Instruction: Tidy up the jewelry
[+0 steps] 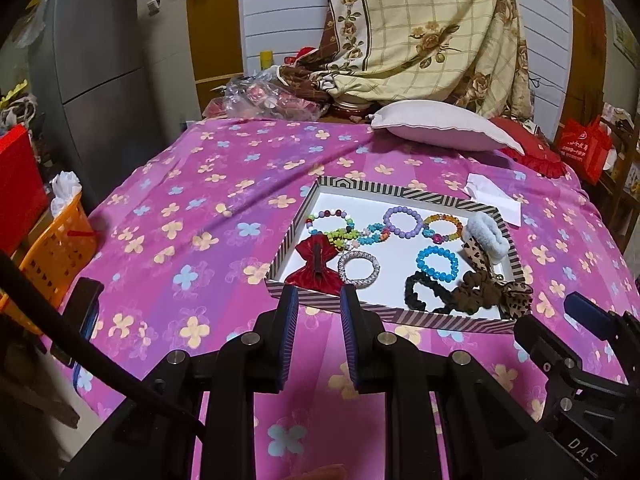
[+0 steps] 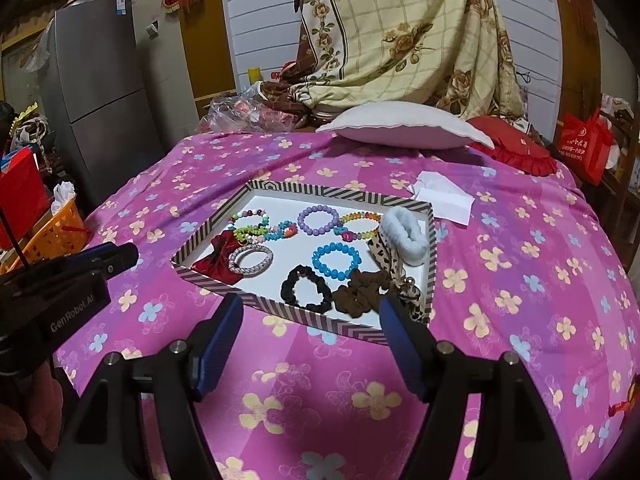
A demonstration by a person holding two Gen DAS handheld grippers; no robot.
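Nearest, both tools hang over the pink flowered bedspread (image 2: 520,264) and carry nothing. The left gripper (image 1: 319,300) has its blue pads a narrow gap apart, their tips in line with the near wall of the striped tray (image 1: 416,191). The right gripper (image 2: 310,312) is spread wide, one tip on each side of the tray's near right end.

The tray lies flat on the bed with all the jewelry inside it. Along the near edge sit a red velvet bow (image 1: 316,266), a silver sparkly bracelet (image 1: 359,269), a black scrunchie (image 2: 306,289) and a brown scrunchie (image 2: 360,290) that touches a leopard-print bow (image 1: 518,298) in the corner. A blue bead bracelet (image 2: 336,261) lies mid-tray. Farther back run a purple bead bracelet (image 2: 318,220), a rainbow one (image 2: 358,225) and several mixed-colour strands tangled together; I cannot count them. A grey fluffy scrunchie (image 2: 404,236) leans on the right wall.

Beyond the tray lies a folded white paper (image 2: 442,196), then a pale pillow (image 2: 404,124) and a red cushion (image 2: 516,148) partly behind it. A floral blanket (image 2: 404,36) hangs on the far wall, a grey fridge (image 2: 96,80) stands to the left, and an orange basket (image 1: 56,244) sits beside the bed, cut off at the frame edge.
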